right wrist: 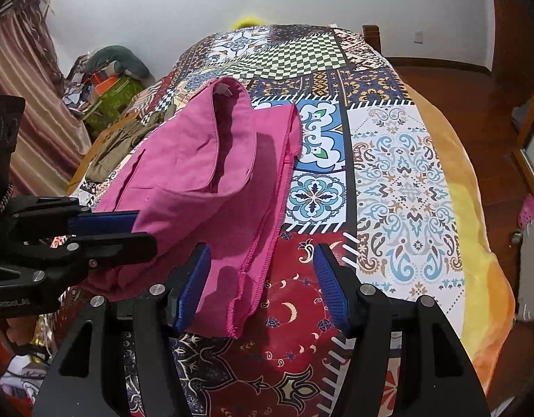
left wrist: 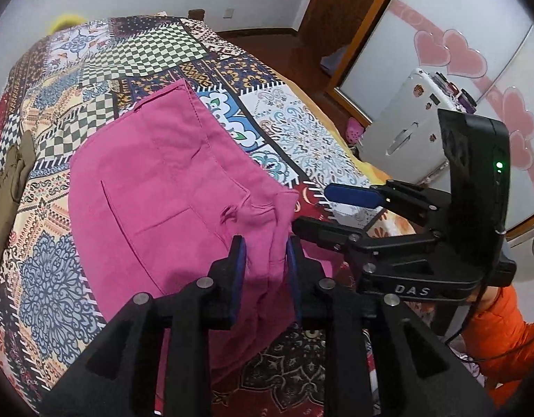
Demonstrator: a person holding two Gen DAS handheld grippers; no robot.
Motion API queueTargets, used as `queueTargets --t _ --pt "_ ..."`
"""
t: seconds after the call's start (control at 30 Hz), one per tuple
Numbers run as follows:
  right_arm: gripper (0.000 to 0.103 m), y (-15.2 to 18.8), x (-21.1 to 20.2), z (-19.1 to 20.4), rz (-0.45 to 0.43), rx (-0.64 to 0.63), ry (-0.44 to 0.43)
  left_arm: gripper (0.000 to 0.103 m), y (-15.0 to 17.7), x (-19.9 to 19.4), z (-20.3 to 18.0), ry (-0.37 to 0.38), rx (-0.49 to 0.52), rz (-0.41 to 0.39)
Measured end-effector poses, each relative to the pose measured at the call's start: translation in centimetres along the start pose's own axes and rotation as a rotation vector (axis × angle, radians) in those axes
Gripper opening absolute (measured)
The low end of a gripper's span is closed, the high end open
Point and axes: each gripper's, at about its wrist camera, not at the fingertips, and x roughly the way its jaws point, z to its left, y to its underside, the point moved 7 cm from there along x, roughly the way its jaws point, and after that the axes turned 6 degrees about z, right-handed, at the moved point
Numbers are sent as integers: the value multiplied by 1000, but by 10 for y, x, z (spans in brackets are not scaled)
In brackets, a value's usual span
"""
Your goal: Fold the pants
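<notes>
Left gripper (left wrist: pixel 266 260) jaws pinch a pants (left wrist: pixel 169 187) fold, lower centre. Right gripper (right wrist: pixel 261 278) jaws spread wide, empty, hem edge between them. Pants' long axis runs toward upper left on bed (right wrist: pixel 406 160); right nearer the hem.

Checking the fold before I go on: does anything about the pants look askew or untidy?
Yes. The pink pants are not flat: the top layer gapes open like a pouch, and the near raw edge hangs bunched between the fingers of the right hand-held gripper, which are apart.
</notes>
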Motion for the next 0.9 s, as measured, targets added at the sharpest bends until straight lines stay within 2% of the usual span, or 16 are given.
queueTargets --t 0.2,0.43,0.73,0.8,0.9 --pt "57 1 -4 -3 -4 0 17 23 0 -9 -7 21 4 -9" --pt "57 2 -6 -3 -8 -5 30 24 -3 -30 -5 17 9 -64" --pt "57 4 -10 0 -13 -12 37 27 2 -48 44 -119 -49 -104" --pt "57 5 -8 1 -8 -12 32 32 6 -46 61 -147 -78 -96" --pt "57 8 -5 5 4 -20 28 32 14 -38 85 -170 -125 -68"
